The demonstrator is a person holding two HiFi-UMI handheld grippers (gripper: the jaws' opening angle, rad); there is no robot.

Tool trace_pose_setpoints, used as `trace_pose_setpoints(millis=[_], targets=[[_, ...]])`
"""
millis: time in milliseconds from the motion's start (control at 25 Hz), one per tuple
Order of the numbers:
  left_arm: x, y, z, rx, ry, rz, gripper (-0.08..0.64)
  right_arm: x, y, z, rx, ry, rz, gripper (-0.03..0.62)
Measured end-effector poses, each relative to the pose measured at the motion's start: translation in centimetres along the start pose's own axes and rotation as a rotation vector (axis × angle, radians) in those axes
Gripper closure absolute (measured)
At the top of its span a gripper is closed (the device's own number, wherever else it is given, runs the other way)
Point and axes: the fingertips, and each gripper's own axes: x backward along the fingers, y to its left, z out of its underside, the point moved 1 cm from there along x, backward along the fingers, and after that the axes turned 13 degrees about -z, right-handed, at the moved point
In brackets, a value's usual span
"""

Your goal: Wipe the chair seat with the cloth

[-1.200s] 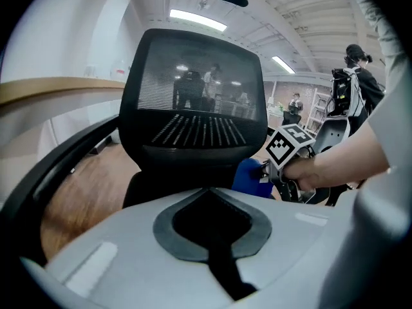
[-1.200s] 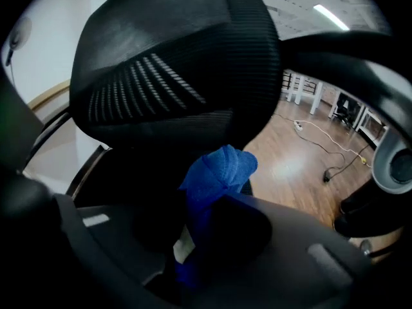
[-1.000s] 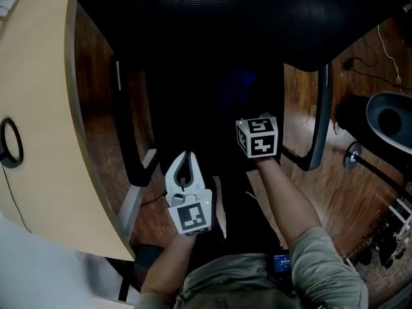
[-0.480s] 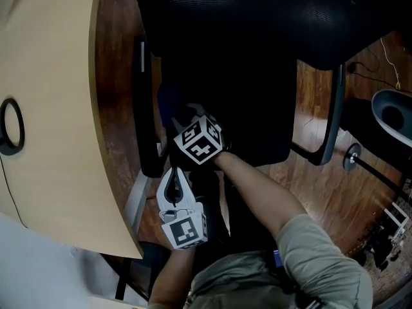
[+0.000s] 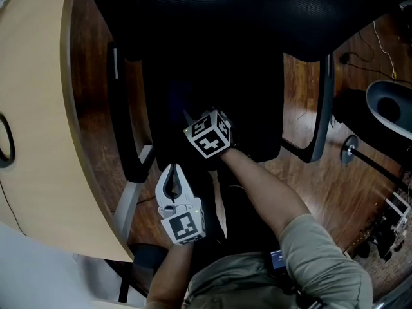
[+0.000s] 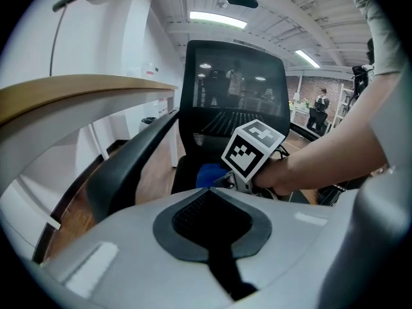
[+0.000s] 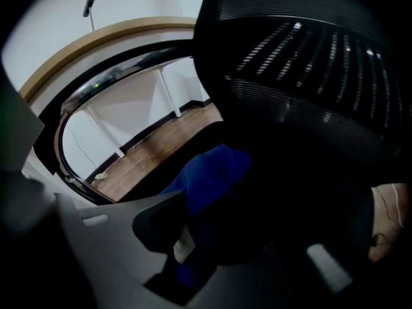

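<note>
1. Blue cloth [image 7: 209, 172] – pinched between the right tool's [image 7: 206, 230] jaws, bunched just ahead of them on the black chair seat [image 5: 257, 108].
2. Left tool [image 5: 172, 172] – jaws together, empty, just behind the right tool.

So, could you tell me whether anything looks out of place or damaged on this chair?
Nothing stands out: the blue cloth is clamped in the right gripper over the black office chair seat, with no spill, tear or tilt visible.
</note>
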Motion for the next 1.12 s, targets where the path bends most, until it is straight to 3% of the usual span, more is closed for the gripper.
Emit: trace_pose_setpoints(millis=[560,840,1120], targets=[[-1.4,-12.5,-3.3,-0.136,-0.050,0.210,0.555,15.7,-16.4,10.8,-0.414,-0.130,0.369,0.491],[-1.4,-17.0,-3.1,-0.186,-0.061,0.280,0.555,19.6,-18.4,16.2,-0.582,-0.154,0.470,0.491],[-0.5,-19.1,-2.1,-0.190,-0.053,0.326,0.555,19.7,-18.3,19.0,-0.664,-0.163,0.474,0.491]])
